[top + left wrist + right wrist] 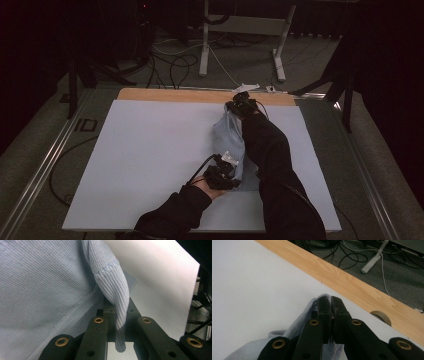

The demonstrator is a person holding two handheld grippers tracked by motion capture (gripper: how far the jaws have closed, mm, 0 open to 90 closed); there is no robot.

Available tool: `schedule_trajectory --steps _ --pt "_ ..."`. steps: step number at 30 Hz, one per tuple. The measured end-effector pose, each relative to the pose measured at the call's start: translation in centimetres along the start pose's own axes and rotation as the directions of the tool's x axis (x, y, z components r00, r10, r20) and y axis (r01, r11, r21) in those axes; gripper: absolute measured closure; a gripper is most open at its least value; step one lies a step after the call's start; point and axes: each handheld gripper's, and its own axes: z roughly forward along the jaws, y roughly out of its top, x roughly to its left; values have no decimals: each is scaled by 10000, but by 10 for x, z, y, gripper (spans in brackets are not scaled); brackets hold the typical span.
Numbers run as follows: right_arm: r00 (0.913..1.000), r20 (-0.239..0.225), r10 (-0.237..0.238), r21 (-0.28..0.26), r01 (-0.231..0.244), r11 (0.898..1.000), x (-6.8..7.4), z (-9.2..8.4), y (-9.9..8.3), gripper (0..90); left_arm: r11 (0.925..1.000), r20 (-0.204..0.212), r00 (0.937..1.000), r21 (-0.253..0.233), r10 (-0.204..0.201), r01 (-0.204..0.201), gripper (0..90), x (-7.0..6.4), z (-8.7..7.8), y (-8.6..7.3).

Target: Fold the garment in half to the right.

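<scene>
Pale blue ribbed knit garment (231, 142) lies on the white sheet (150, 160) covering the bench, right of centre, stretched lengthwise between the two claws. Wooden bench edge (175, 94) is exposed along the far side.

Left claw (223, 172) sits at the garment's near end, held in the person's left hand (207, 189). In the left gripper view, a ribbed hem strip (117, 302) hangs down between the black jaws, which are pressed onto it; the garment body lies to the left.

Right claw (241, 106) is at the garment's far end, near the wooden edge; the dark-sleeved right forearm (270, 150) lies across the fabric. In the right gripper view, the jaws are pressed together, pinching a fold of knit at their tips. A round grommet (382, 316) is set in the wood just beside them.

Floor beyond the bench: cables, white desk legs (204, 45).
</scene>
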Motion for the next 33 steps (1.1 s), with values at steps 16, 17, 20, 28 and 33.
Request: schedule_trajectory --steps 16,17,20,28,33 --pt "9998 -178 39 104 -37 9999 -9 9 -9 856 9999 -370 9993 34 -105 106 847 1 25 10" --pt "9996 -273 51 169 -46 9998 -10 10 -9 826 9999 -365 9993 50 -120 122 847 1 27 11" --pt "9996 -263 -60 404 70 9992 -10 11 -10 793 9999 -438 9990 82 -63 67 846 -1 30 14" --pt "9997 -244 -94 987 118 9950 -22 1 -16 657 9998 -544 9985 167 -89 99 846 -2 38 18" --pt "10000 14 74 1034 -75 9946 -29 -14 -15 590 9997 -591 9982 226 -119 133 846 -2 41 20"
